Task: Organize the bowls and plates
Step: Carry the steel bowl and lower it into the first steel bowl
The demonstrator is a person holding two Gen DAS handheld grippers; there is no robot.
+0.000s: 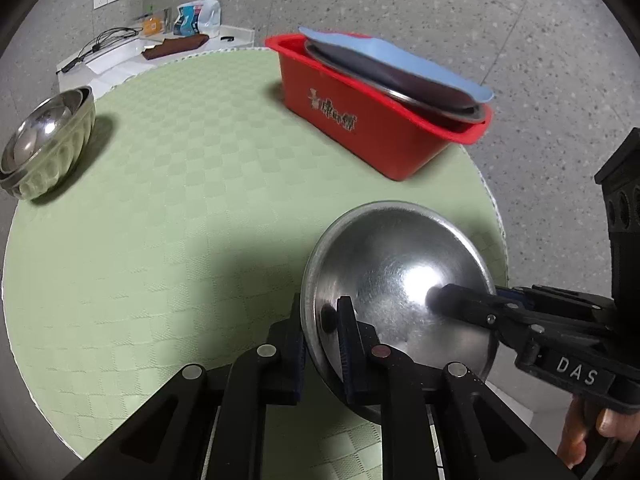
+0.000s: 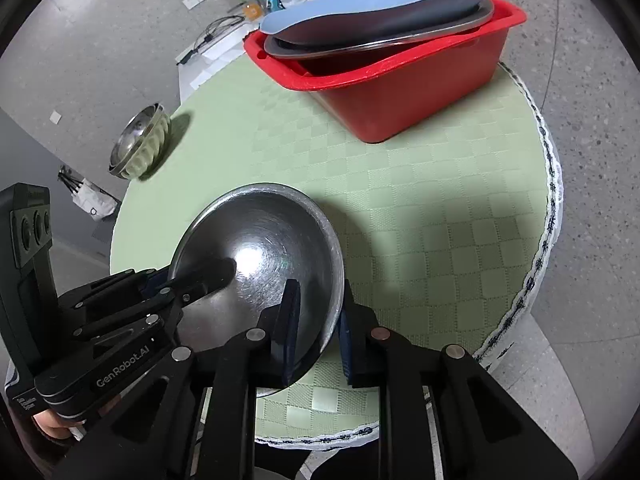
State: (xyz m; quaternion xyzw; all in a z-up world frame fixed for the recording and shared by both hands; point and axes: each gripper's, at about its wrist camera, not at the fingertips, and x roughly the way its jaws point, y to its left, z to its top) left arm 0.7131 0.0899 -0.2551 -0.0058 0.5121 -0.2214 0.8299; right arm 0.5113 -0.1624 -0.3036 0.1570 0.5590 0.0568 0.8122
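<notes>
A shiny steel plate (image 1: pixel 396 280) is held tilted above the green round table (image 1: pixel 180 200). My left gripper (image 1: pixel 320 320) is shut on its left rim. My right gripper (image 2: pixel 316 312) is shut on its opposite rim, and the plate also shows in the right wrist view (image 2: pixel 260 248). The right gripper reaches in from the right in the left wrist view (image 1: pixel 460 300). A red tub (image 1: pixel 380 128) at the far side holds a dark plate (image 1: pixel 384 76) and a blue plate (image 1: pixel 400 60). Stacked steel bowls (image 1: pixel 44 144) stand at the left edge.
The red tub (image 2: pixel 400 80) sits near the table's far right edge in the right wrist view, and the stacked bowls (image 2: pixel 138 144) at the far left. A low white shelf (image 1: pixel 160 52) with bottles and cables stands beyond the table.
</notes>
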